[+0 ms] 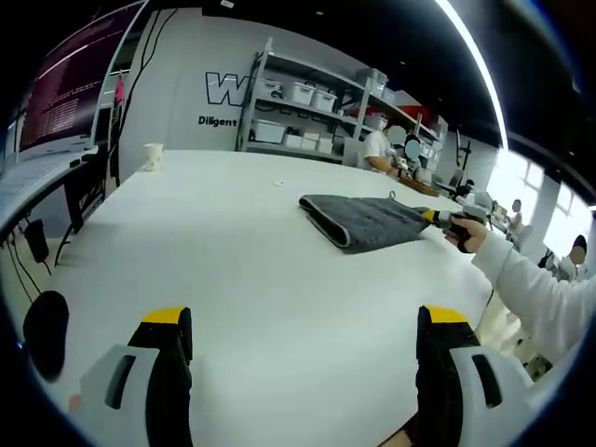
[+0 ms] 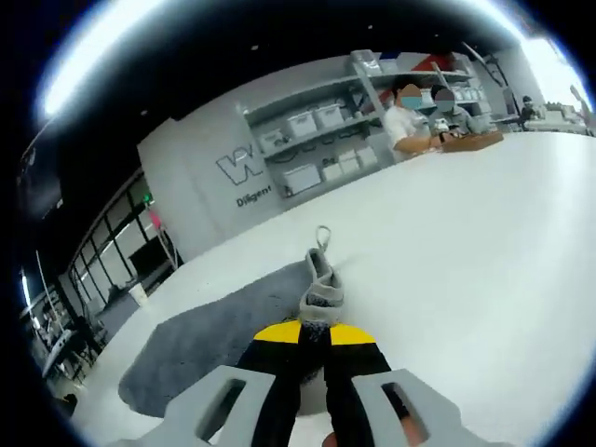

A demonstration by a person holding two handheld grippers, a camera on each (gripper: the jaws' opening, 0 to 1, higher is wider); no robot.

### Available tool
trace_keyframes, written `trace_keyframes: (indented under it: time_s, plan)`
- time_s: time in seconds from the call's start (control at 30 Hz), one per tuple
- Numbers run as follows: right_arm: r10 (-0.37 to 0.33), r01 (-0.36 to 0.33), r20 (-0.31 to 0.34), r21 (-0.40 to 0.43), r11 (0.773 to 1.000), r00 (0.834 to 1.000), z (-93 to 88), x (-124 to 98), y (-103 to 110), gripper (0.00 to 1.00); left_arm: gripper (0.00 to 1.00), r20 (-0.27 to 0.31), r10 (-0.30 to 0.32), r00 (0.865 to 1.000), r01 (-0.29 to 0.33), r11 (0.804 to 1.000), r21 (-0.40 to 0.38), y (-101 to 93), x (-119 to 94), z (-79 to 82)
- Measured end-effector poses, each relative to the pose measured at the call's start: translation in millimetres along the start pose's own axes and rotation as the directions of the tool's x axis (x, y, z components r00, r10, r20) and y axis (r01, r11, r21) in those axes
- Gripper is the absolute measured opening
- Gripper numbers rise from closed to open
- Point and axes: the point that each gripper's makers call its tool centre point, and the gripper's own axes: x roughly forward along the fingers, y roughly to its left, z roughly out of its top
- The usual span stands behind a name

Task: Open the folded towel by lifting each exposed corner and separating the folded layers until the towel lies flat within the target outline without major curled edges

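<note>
Grey towel (image 1: 365, 222) folded on white table (image 1: 242, 279), far side; right gripper (image 2: 313, 341) pinching its corner, jaws closed on fabric; left gripper (image 1: 303, 326) jaws wide apart, empty, well back; lift corner slow, peel layer outward, avoid dragging whole towel

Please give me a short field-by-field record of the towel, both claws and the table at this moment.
towel: grey towel, folded, lying on the white table
right claw: right claw shut on a towel corner, cloth bunched above its tips
left claw: left claw open, over bare table, apart from the towel
hanging loop: hanging loop at the gripped corner
paper cup: paper cup near the far edge
</note>
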Motion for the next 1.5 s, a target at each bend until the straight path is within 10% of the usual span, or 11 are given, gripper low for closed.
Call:
trace_keyframes:
  time_s: [0.43, 0.73, 1.23, 1.5]
  plan:
    - [-0.019, 0.018, -0.047, -0.019, 1.0, 0.999, -12.5, -5, -8, 0.06, 1.0, -0.002, -0.003, 1.0, 0.003, 1.0, 0.002, -2.1, 0, -0.9]
    - [-0.041, 0.035, -0.041, -0.154, 0.988, 0.998, 2.6, -27, -18, 0.31, 1.0, -0.012, -0.004, 1.0, 0.004, 1.0, 0.009, -3.9, 1, -1.6]
    - [0.093, -0.15, -0.13, -0.551, 0.821, 0.987, 5.5, -92, 7, 0.63, 1.0, -0.022, -0.011, 1.0, 0.011, 0.999, 0.031, -11.8, 3, -1.6]
    - [0.163, -0.222, -0.157, -0.522, 0.824, 0.974, 1.0, -122, 14, 0.82, 1.0, -0.034, -0.018, 0.999, 0.02, 0.999, 0.049, -18.9, 7, -1.2]
